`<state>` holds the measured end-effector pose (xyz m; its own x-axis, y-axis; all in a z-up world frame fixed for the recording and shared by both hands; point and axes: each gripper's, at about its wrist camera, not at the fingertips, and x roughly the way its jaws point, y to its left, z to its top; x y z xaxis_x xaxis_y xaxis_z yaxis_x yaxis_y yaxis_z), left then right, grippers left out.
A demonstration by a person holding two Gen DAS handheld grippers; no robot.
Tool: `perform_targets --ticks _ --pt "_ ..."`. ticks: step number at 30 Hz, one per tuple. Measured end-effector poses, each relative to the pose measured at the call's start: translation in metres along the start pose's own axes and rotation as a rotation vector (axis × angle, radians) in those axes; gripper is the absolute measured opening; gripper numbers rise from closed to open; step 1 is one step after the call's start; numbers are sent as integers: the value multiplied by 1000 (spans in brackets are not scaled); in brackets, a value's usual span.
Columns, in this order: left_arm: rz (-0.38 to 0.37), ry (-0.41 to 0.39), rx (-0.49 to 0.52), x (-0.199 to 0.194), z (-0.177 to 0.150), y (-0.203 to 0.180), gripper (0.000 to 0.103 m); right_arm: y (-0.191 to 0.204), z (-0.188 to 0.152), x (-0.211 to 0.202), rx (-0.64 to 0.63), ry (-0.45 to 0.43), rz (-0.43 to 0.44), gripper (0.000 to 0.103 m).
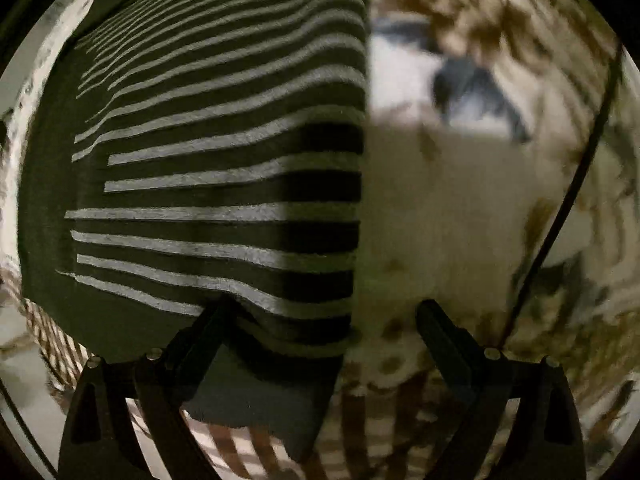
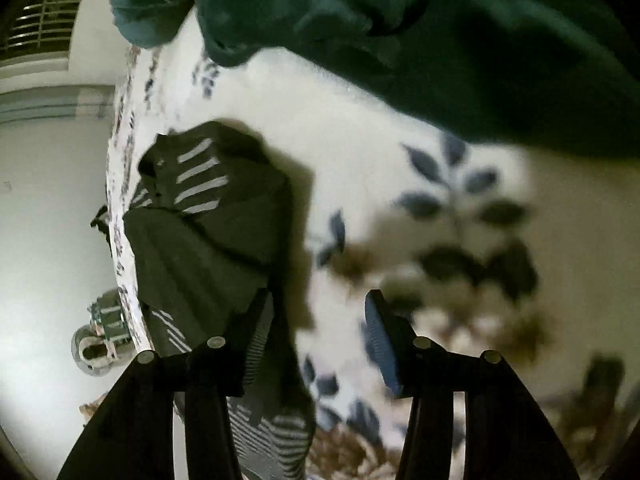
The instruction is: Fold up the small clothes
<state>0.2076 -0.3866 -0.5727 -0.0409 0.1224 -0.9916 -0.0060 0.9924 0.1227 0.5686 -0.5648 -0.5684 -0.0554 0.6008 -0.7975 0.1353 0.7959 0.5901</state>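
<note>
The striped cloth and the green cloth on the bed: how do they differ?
The striped cloth is dark with pale stripes; the green cloth is plain teal. The striped cloth lies by the bed's edge beside the right tongs; the green cloth lies further off, bunched. Both rest on the leaf-patterned sheet.

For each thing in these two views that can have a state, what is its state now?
Striped garment: spread wide and flat before the left wrist camera, its lower edge draped over one finger.
Left gripper: open, closed on nothing.
Right gripper: open, the striped cloth beside one finger, not pinched.
Green garment: crumpled, unfolded, lying on the floral sheet.
Floral sheet: spread out under the clothes.
</note>
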Motion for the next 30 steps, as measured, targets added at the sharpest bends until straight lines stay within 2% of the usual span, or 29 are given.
perform_targets --ticks 3,4,5,6,7,8,9,10,11,12,18,21,25,30 --pt "-1 -18 -16 3 6 1 95 0 19 18 10 25 32 57" --pt "-15 -42 -19 1 8 3 91 -1 23 22 22 26 47 57" --pt "-28 -70 -17 -2 8 5 70 -1 26 24 35 28 62 57" --pt "-34 -89 -13 -6 11 7 45 -2 29 27 48 26 76 57" --pt "-24 -110 -6 -11 13 9 33 -2 33 28 59 19 101 58" --pt "-19 -119 -4 -13 14 11 13 0 35 30 58 14 107 57" --pt "-23 -137 -11 -18 15 17 9 2 36 30 52 4 112 56" --pt "-40 -148 -27 -23 15 22 8 5 36 30 42 -4 115 52" --pt "-59 -159 -50 -28 16 30 8 11 35 30 17 -11 112 24" --pt "-71 -175 -68 -35 15 39 8 15 34 30 9 -11 102 7" --pt "-134 -260 -175 -83 12 96 7 46 27 2 -35 -79 31 6" --pt "-172 -303 -246 -106 -1 130 7 79 24 -19 -98 -91 -3 6" --pt "-247 -348 -383 -122 -17 183 7 158 18 -37 -190 -113 -32 6" --pt "-312 -339 -554 -105 -25 270 7 271 10 -15 -281 -108 -73 6"
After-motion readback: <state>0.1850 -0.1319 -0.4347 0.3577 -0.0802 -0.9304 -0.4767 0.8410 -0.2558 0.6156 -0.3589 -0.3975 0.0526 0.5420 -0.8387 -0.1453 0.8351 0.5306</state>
